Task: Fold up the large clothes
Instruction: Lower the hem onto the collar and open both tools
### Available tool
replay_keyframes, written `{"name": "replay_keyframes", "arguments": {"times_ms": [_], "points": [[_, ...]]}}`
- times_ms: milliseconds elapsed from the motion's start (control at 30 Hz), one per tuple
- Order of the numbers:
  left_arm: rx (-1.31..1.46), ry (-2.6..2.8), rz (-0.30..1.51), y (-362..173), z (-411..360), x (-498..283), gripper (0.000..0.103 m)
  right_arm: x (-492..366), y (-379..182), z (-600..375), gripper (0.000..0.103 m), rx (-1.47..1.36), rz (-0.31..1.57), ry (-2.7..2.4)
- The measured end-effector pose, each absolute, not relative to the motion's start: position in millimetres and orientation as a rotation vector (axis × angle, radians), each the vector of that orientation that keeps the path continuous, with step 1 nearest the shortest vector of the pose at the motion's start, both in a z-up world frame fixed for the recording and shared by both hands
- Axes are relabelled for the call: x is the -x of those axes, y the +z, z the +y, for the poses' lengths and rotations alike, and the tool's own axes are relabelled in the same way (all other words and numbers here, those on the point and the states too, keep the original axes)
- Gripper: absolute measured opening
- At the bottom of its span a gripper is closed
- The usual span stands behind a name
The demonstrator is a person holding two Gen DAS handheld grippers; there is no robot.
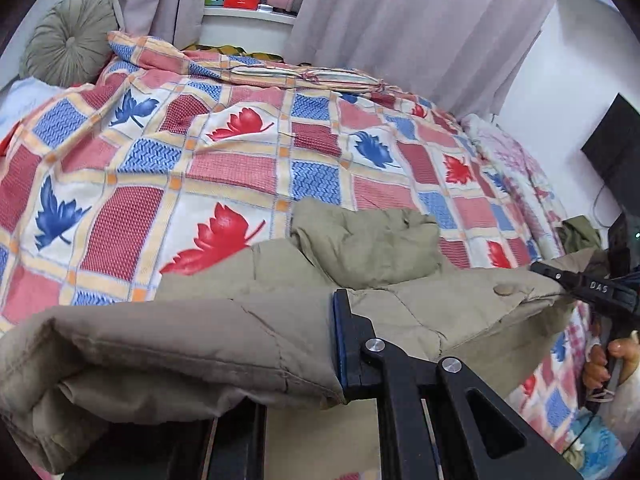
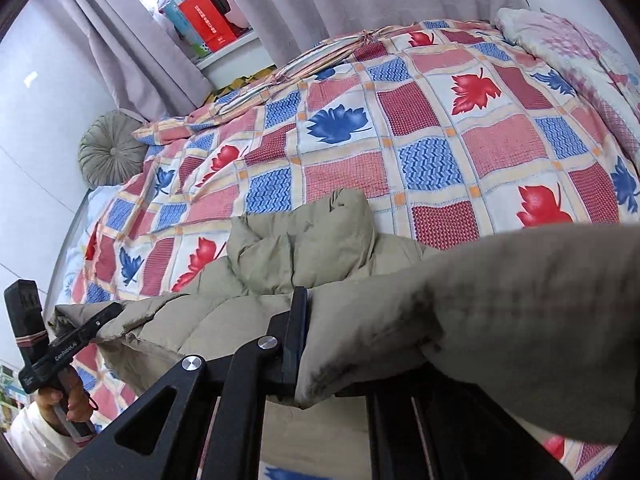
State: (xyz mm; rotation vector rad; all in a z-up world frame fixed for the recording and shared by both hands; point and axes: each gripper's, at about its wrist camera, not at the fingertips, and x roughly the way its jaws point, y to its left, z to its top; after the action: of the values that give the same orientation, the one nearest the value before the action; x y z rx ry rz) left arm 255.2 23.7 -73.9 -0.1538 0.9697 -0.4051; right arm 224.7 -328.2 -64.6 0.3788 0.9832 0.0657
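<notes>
Both grippers clamp the near hem of a khaki padded jacket (image 1: 280,280), lifted at the bed's edge: the left gripper (image 1: 316,344) pinches one end, the right gripper (image 2: 320,344) the other. The jacket's far part rests bunched on a leaf-print quilt (image 1: 224,152). Beyond, a round grey cushion (image 1: 70,40) sits against pale curtains (image 1: 400,12).

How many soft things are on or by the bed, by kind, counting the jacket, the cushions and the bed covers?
Khaki padded jacket: 1
Round grey-green cushion: 1
Leaf-patterned checked quilt: 1
Pale pink floral cover: 1
Total: 4
</notes>
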Motion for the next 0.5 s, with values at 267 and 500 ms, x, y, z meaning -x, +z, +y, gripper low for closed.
{"name": "replay_keyframes", "arguments": {"times_ms": [267, 500], "points": [[0.129, -0.27, 1.067, -168.1, -4.6, -317.6, 0.014, -280.5, -160.1, -343.4, 0.009, -0.45, 1.077, -0.037], [0.112, -0.232, 1.119, -191.8, -13.0, -325.6, 0.014, -280.5, -183.7, -358.6, 0.02, -0.593, 1.089, -0.052]]}}
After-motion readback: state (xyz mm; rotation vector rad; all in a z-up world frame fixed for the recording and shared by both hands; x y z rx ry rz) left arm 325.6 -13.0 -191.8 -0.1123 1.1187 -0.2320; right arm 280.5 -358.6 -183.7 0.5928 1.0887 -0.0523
